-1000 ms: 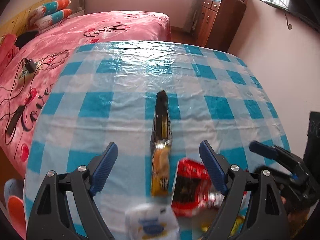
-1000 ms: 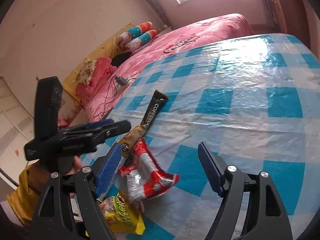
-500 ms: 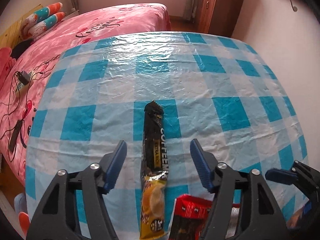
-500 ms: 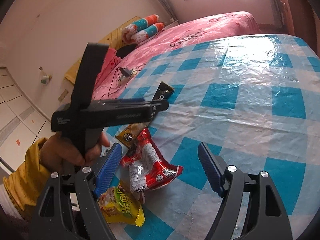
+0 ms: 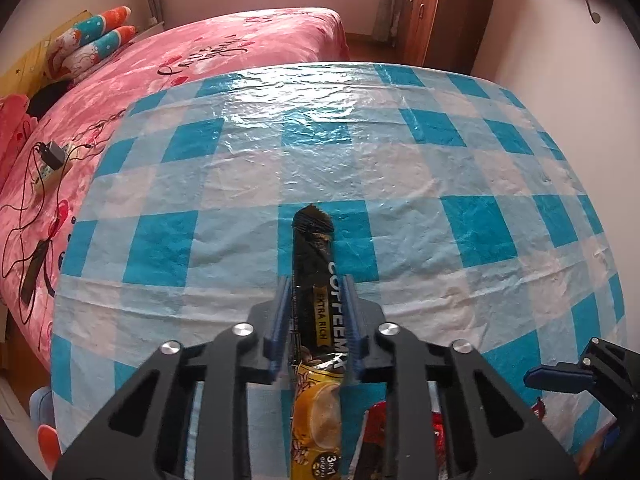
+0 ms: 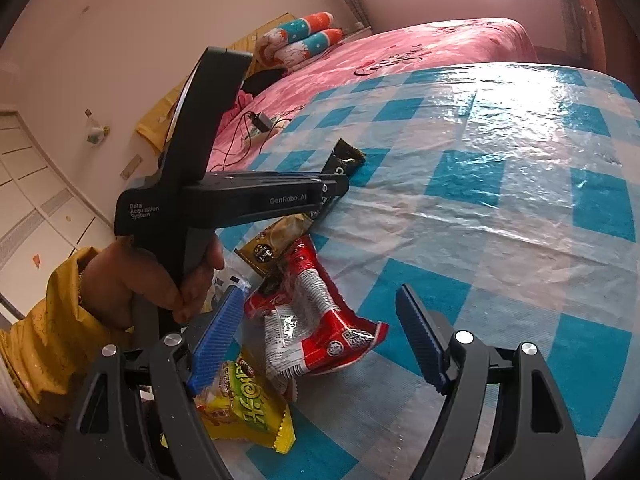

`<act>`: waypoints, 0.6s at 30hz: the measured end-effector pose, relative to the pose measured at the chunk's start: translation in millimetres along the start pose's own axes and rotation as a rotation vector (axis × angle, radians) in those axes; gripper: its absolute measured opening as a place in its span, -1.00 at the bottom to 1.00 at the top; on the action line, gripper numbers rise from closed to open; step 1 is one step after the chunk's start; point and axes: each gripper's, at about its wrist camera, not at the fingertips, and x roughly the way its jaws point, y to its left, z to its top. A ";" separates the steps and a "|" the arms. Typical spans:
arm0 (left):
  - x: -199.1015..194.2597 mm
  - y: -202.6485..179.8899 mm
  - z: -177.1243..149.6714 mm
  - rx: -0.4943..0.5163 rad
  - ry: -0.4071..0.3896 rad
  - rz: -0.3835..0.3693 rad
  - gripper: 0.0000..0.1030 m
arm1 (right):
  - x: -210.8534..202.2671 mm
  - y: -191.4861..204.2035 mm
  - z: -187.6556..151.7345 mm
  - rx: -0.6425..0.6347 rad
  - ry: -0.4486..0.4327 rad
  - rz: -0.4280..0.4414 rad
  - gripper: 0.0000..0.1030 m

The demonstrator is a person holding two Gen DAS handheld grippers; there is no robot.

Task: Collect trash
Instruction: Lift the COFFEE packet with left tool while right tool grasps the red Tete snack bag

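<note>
since a second ago the left gripper (image 5: 316,320) has clamped onto the coffee sachet (image 5: 316,304) lying on the bench (image 5: 400,184); right gripper (image 6: 320,344) hangs spread over the red wrapper (image 6: 320,312). lift straight, keeping the pinch mid-length.

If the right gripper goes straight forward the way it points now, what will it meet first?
Probably the red wrapper: it lies on the tablecloth just ahead of the open right gripper, towards its left finger. Depth is unclear, so it might touch the cloth beside it instead.
</note>
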 end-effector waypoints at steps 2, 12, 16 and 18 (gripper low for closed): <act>-0.4 1.5 -0.6 -0.002 -0.003 -0.001 -0.54 | 3.9 2.1 0.6 -0.006 0.008 -0.007 0.52; -18.4 29.1 -9.5 -0.057 -0.050 -0.025 -0.56 | 25.5 12.4 3.1 -0.086 0.048 -0.070 0.61; -33.0 43.9 -12.9 -0.083 -0.084 -0.036 -0.56 | 33.2 20.8 2.1 -0.142 0.062 -0.100 0.67; -39.5 51.0 -14.6 -0.102 -0.099 -0.042 -0.56 | 36.2 23.5 1.6 -0.164 0.068 -0.117 0.68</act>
